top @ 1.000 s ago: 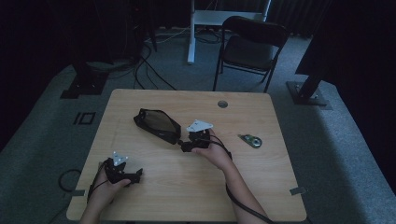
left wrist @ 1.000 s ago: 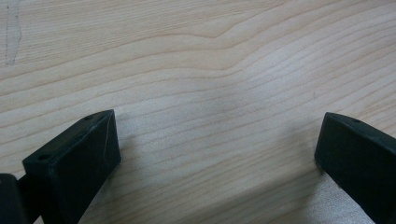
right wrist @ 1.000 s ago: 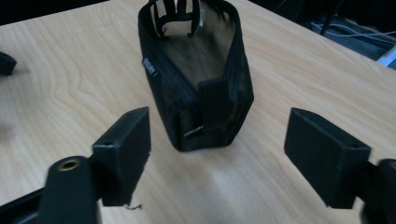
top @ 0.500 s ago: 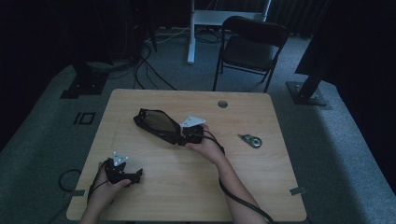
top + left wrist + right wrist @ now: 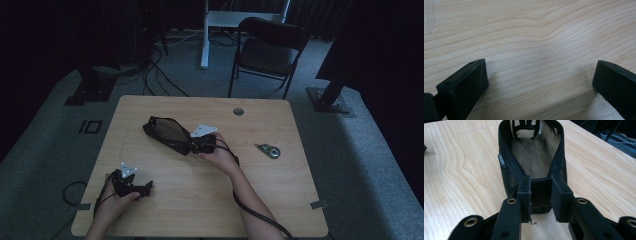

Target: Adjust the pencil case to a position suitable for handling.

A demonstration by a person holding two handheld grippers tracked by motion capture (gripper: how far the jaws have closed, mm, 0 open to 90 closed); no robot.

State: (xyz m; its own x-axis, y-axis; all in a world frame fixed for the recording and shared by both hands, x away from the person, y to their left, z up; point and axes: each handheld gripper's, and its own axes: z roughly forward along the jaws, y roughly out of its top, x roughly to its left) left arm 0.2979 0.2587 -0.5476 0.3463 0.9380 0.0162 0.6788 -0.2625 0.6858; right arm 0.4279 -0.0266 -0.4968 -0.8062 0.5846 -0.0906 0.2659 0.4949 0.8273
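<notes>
The open black pouch (image 5: 534,157) lies mid-surface, its near end pinched by the right gripper (image 5: 540,200). It looks soft and light; the firm rim is best held. The left gripper's (image 5: 536,85) jaws are wide apart, empty.

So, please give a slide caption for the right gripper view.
Right tool closed on the near end of an open black pouch on the wooden table.

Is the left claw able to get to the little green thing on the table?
Probably yes. The left claw is open and holds nothing, and bare table lies between it and the green thing, though the right arm crosses partway.
</notes>
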